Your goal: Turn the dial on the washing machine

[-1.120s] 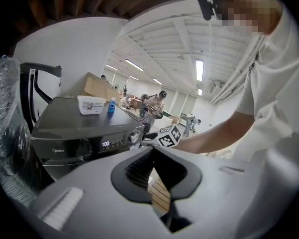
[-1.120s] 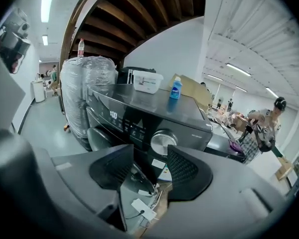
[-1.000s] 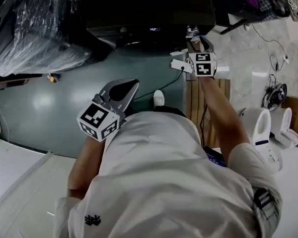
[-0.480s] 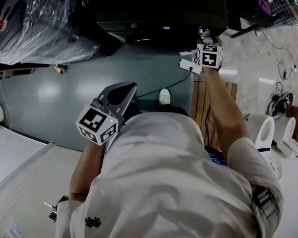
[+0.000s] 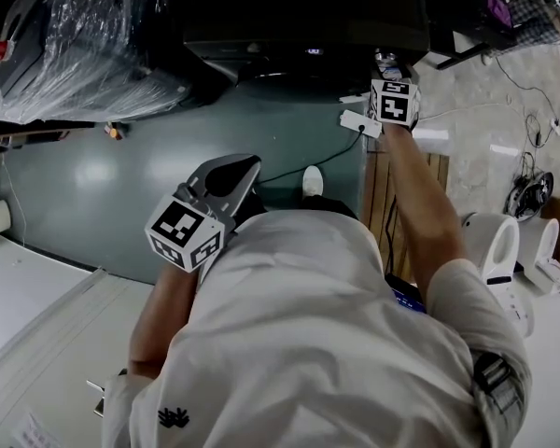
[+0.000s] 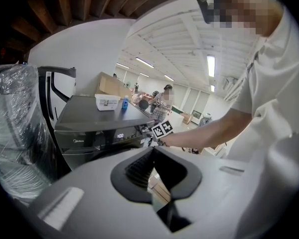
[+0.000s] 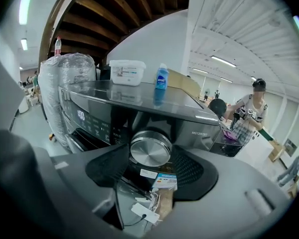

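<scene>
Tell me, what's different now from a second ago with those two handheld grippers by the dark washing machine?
The right gripper has moved in closer to the dark grey washing machine, and its jaws have just been opening. The round brushed-silver dial now sits between them, not yet gripped. The left gripper stayed where it was, shut and empty.

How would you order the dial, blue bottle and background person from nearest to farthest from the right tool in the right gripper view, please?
1. Dial: centre, between the jaws.
2. Blue bottle: atop the washing machine.
3. Person: far right background.
</scene>
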Action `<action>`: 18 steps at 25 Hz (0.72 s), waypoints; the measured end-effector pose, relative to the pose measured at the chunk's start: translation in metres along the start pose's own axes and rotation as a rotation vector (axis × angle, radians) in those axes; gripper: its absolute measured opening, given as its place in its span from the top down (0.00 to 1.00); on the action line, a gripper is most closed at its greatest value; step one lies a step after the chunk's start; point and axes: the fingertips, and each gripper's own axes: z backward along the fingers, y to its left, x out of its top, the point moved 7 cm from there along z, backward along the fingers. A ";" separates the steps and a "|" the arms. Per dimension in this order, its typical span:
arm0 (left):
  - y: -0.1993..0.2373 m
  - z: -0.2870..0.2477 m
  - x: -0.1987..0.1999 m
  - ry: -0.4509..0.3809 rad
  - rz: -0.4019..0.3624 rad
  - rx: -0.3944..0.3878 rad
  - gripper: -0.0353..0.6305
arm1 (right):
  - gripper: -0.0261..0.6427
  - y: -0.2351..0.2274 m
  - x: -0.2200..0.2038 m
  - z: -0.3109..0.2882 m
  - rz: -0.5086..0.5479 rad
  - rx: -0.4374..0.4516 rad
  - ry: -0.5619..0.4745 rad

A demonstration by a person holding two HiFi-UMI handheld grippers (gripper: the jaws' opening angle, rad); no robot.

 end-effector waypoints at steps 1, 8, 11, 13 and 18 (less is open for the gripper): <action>0.001 -0.001 0.000 0.003 -0.001 -0.002 0.86 | 0.59 0.000 -0.001 -0.002 0.002 -0.003 0.007; 0.002 -0.005 0.003 0.005 -0.006 -0.010 0.86 | 0.59 -0.005 -0.004 -0.004 -0.102 0.007 0.003; 0.004 -0.006 0.003 0.005 -0.001 -0.011 0.86 | 0.59 -0.010 -0.005 -0.004 -0.229 0.045 -0.013; 0.005 -0.008 0.003 0.006 0.000 -0.014 0.86 | 0.59 -0.014 -0.007 -0.006 -0.355 0.088 -0.038; 0.003 -0.013 0.007 0.005 -0.011 -0.031 0.86 | 0.59 -0.019 -0.014 -0.007 -0.515 0.148 -0.078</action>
